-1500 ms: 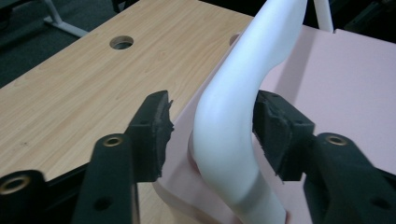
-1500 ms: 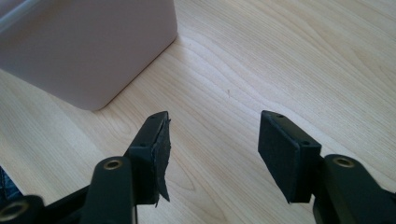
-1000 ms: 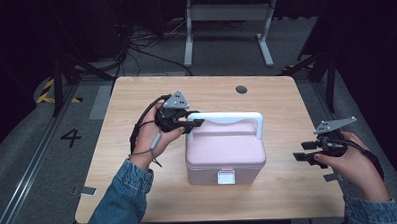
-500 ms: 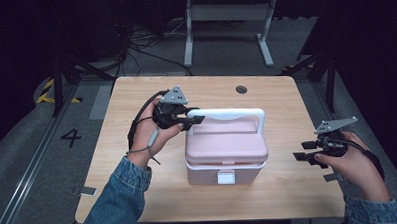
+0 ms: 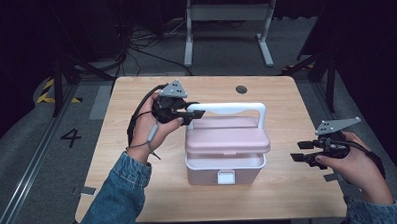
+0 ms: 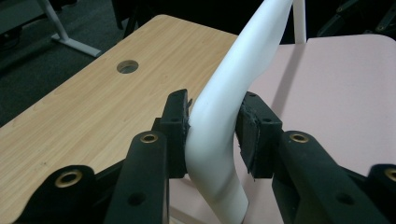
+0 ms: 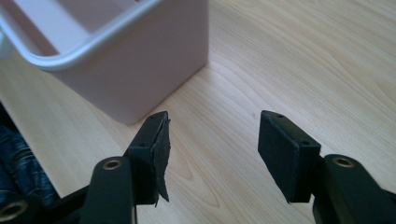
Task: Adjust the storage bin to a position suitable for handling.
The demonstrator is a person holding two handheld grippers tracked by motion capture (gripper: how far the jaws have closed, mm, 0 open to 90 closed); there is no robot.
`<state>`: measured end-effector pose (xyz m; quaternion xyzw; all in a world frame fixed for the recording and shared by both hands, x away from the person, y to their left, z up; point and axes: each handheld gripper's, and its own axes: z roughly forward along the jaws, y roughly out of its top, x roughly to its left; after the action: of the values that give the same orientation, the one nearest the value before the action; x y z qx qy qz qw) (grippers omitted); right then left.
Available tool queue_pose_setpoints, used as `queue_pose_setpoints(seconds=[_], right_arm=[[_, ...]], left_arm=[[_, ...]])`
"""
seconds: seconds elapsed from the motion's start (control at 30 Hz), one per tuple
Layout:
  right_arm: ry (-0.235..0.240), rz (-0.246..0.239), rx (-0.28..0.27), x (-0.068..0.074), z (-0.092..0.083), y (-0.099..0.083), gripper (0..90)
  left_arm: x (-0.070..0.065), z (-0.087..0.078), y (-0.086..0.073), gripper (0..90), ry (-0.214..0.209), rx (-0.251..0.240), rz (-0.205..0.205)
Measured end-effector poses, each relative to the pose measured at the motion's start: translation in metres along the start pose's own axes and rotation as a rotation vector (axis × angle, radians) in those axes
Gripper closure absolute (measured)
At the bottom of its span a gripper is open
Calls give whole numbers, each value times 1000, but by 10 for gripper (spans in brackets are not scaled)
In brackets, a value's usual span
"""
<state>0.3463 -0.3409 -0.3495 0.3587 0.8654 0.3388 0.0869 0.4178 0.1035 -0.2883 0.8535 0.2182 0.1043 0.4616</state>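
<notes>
A: Since the earlier frame, handle and lid stand higher; the lid is lifted off the base's back edge, front still down.

B: Layout, large to small?

A: Wooden table [image 5: 139, 194]; pink box [image 5: 225, 151] at its centre; white handle [image 5: 226, 109] upright above the lid.

B: Left gripper [image 5: 194, 113]?

A: Clamped on the handle's left end, pads pressing both sides.

B: Right gripper [image 5: 297, 152]?

A: Jaws wide, nothing between, just right of the box.
</notes>
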Motion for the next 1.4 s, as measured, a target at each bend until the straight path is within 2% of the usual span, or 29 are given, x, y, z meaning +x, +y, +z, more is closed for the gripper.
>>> queue_pose_setpoints(seconds=[0.17, 0.2, 0.23, 0.27, 0.3, 0.37, 0.47, 0.67, 0.83, 1.03, 1.2, 1.4], right_arm=[[60, -33, -58, 9, -6, 6, 499], [86, -49, -90, 13, -7, 9, 520], [86, -49, -90, 13, -7, 9, 520], [117, -75, -117, 17, -8, 11, 545], [117, -75, -117, 17, -8, 11, 545], [157, -92, -148, 21, -9, 14, 584], [178, -114, -190, 26, -8, 18, 662], [214, -160, -226, 34, 5, 25, 739], [244, -172, -266, 39, 15, 30, 822], [263, -201, -316, 45, 23, 35, 869], [265, -189, -375, 46, 25, 38, 899], [258, -183, -400, 47, 27, 40, 900]], left_arm=[[1, -1, 1, 666, 1, -4, -10], [2, -1, 1, 666, -1, -6, -14], [2, -1, 1, 666, -1, -6, -14], [2, -1, 1, 665, 0, -7, -16], [2, -1, 1, 665, 0, -8, -23], [3, 0, 1, 664, -1, -13, -27], [5, 0, 1, 663, -4, -21, -39], [7, 2, 4, 658, 4, -23, -48], [11, 3, 6, 653, 13, -29, -56], [14, 5, 7, 648, 16, -44, -73], [16, 5, 6, 646, 15, -43, -75], [17, 7, 5, 644, 14, -47, -81]])
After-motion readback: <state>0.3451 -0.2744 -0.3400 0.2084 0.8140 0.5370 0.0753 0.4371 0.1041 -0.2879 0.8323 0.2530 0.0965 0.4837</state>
